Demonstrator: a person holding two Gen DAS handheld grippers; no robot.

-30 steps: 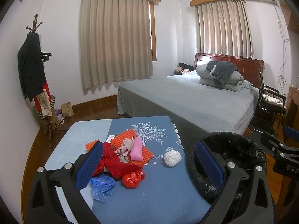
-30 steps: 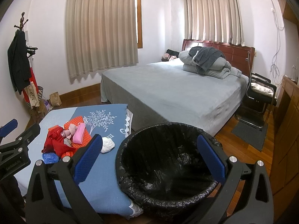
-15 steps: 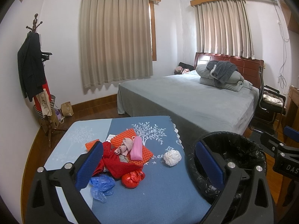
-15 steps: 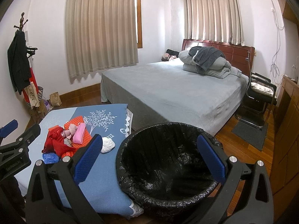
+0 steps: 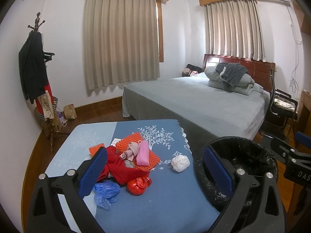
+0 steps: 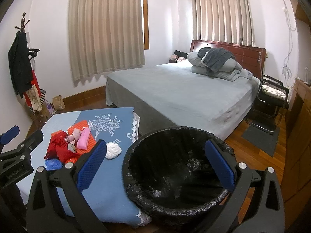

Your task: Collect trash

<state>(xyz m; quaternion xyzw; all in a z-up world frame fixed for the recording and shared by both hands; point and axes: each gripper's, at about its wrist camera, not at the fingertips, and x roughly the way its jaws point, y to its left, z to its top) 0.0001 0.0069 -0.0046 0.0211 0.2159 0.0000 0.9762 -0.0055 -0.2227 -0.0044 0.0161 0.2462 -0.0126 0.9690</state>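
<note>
Trash sits in one heap on your blue tablecloth (image 5: 165, 194): one blue plastic bag (image 5: 106, 191), one red cloth (image 5: 124, 168), one crumpled red bag (image 5: 139, 182), two orange ridged pads (image 5: 126, 142), one pink pouch (image 5: 143, 153), and one white wad (image 5: 180, 163) lying apart to the right. Beyond it, one black-lined bin (image 6: 175, 174) stands against the table edge. Your left gripper (image 5: 155, 171) and right gripper (image 6: 156, 167) both have their fingers spread wide, holding nothing. The smaller orange pad is mostly hidden behind your left finger, and the bin's lower wall is cut off.
</note>
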